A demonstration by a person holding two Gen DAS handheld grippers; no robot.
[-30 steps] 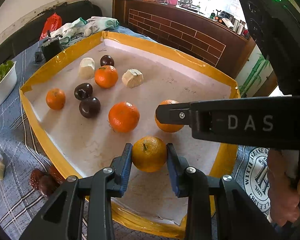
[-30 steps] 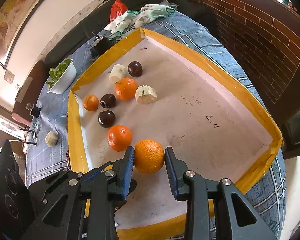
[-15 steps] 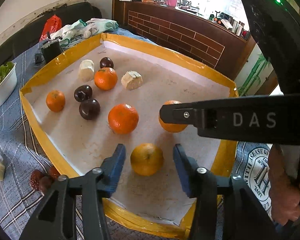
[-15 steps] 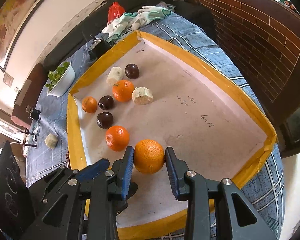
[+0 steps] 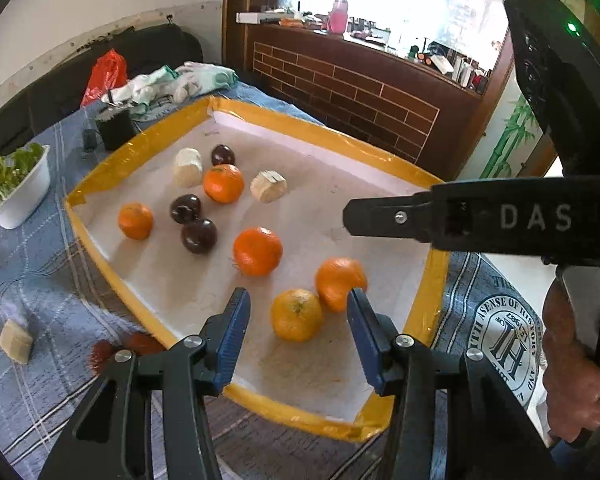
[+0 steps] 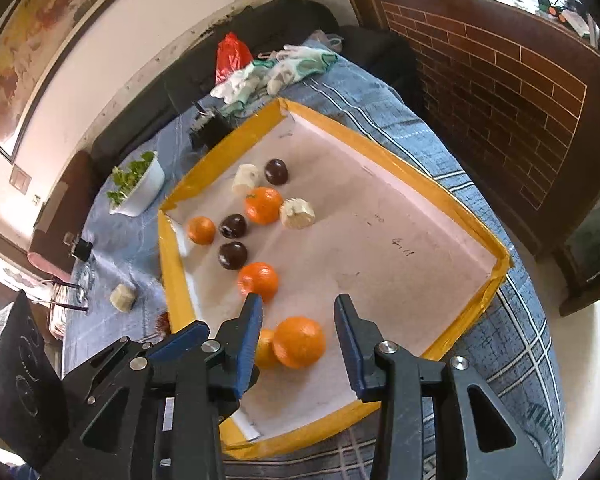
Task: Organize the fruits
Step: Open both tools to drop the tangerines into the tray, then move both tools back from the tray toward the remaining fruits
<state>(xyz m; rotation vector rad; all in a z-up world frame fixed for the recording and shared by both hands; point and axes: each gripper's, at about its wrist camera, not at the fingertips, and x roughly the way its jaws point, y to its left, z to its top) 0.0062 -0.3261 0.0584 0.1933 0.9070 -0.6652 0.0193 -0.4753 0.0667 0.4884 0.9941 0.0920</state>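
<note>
Left wrist view
- Left tongs (image 5: 298, 326): released; jaws stand clear of the yellow orange (image 5: 296, 314), which lies between them on the tray (image 5: 424, 320).
- Second orange (image 5: 339, 282): on the tray, touching the yellow one.
- Step: the tongs are to be lifted straight off, so that neither fruit is nudged.
- Change: the yellow orange was clamped a second ago; the jaws have since been opened.

Right wrist view
- Right tongs (image 6: 298, 330): released; orange (image 6: 299, 342) sits free between the jaws, near the tray's front edge.
- Step: retreat is best made upward, the pair left grouped.
- Change: jaws have just been opening; grip given up, and the two oranges now touch.
</note>
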